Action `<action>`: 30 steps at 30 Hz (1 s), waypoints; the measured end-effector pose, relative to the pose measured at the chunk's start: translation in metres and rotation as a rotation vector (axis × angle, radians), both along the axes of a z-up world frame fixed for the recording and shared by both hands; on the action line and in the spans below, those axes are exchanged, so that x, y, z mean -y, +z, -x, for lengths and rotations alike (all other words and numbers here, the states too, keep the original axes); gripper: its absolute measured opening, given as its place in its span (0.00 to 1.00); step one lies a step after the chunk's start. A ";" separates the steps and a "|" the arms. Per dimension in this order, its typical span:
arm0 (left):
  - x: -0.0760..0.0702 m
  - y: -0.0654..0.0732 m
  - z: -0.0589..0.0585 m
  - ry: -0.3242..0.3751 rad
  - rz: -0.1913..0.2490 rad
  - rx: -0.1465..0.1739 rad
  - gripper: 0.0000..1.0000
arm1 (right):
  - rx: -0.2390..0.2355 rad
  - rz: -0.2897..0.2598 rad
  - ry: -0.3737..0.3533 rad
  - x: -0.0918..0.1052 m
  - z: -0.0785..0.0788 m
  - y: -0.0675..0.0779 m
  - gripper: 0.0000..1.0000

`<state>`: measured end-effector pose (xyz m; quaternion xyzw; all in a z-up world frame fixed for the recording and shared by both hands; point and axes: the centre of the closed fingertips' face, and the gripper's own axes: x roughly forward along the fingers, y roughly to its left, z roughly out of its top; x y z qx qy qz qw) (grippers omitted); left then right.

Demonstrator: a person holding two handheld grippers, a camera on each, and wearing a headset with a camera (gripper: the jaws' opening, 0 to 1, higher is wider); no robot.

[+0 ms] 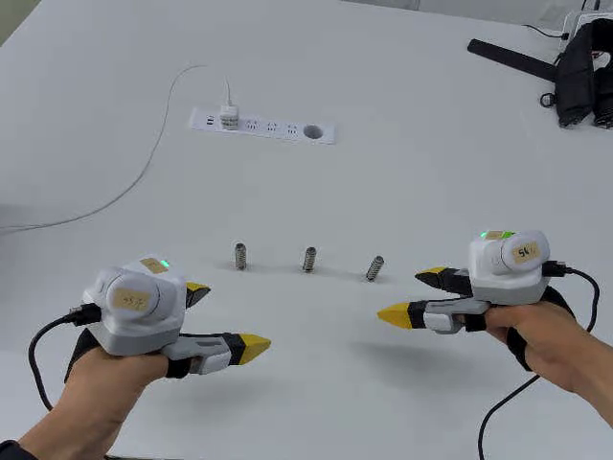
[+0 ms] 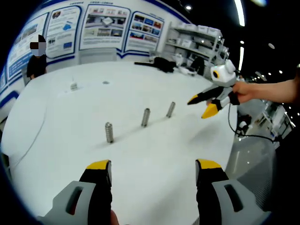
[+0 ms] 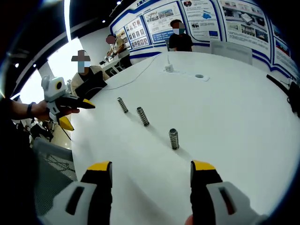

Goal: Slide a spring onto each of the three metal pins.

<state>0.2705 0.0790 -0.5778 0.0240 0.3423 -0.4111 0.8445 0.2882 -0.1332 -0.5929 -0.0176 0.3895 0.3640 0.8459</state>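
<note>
Task looks done, judging by how things lie.

The white-and-grey left gripper point(image 1: 228, 318), w/ yellow-tipped black jaws, is held low on the L in the head view. Its jaws are spread wide w/ nothing btwn them, and its own view shows the same point(image 2: 154, 165). The matching right gripper point(image 1: 410, 295) is opposite on the R, jaws also spread and empty point(image 3: 151, 166).

Btwn the two grippers and just beyond them, 3 short metal pins stand in a row on the table, well apart from both grippers. Each pin wears a coiled steel spring: left spring point(image 1: 240, 255), middle spring point(image 1: 309, 259), right spring point(image 1: 374, 268). The right one looks slightly tilted in the head view. The coils hide most of each pin. Nothing seems left to do except maybe a check that the springs sit fully down.

Room: an exhibition-type hall w/ blue-and-white poster boards point(image 2: 103, 26), white shelving point(image 2: 197, 44) and ceiling strip lights point(image 2: 240, 11). People point(image 3: 180, 40) are at the table's far side.

Surface: a large matte white table point(image 1: 402, 77). Black strapped gear point(image 1: 575, 67) lies in the far R corner. Far of the pins is a white power strip point(image 1: 263, 126) w/ a white plug point(image 1: 229, 116) in it. A thin white cable point(image 1: 153, 158) curves off to the L.
</note>
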 end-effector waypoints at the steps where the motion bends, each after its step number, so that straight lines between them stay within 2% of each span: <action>1: -0.002 0.000 -0.001 0.004 -0.002 0.000 0.75 | 0.000 -0.004 0.000 -0.001 0.001 0.000 0.70; 13: -0.023 -0.001 -0.010 0.054 -0.012 0.005 0.77 | 0.021 -0.030 -0.023 -0.006 0.017 0.000 0.80; 20: -0.028 -0.001 -0.010 0.064 -0.016 0.005 0.77 | 0.008 -0.034 -0.036 -0.010 0.029 -0.006 0.82; 30: -0.027 0.002 -0.007 0.069 -0.018 0.006 0.77 | 0.009 -0.041 -0.054 -0.013 0.033 -0.005 0.83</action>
